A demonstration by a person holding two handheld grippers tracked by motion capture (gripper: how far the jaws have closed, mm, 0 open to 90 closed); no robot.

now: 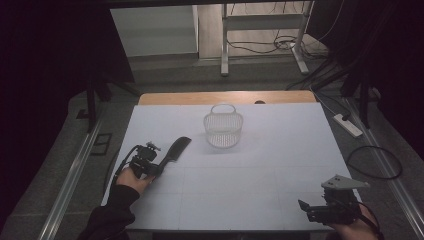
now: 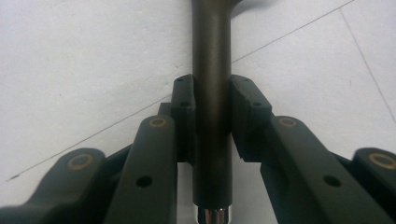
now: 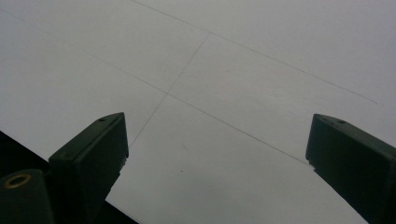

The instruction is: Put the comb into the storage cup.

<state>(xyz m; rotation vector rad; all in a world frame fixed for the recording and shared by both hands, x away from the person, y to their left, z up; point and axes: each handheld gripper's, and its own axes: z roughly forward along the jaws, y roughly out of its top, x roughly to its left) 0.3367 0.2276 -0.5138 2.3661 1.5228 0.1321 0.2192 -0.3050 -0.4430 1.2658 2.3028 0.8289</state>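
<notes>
A black knife (image 1: 174, 152) lies flat on the white table (image 1: 240, 190), its broad blade reaching up and away from the left gripper (image 1: 156, 169), which has hold of the handle end. In the left gripper view the dark handle (image 2: 211, 116) runs straight between the two pads (image 2: 183, 100), which press on it from both sides, with a shiny metal cap at its near end. Beyond the blade tip, farther from that gripper and to its right, stands a white mesh basket (image 1: 223, 127), well apart from the knife. The right gripper (image 1: 306, 208) rests near the table's near right corner, jaws spread wide with nothing between them.
</notes>
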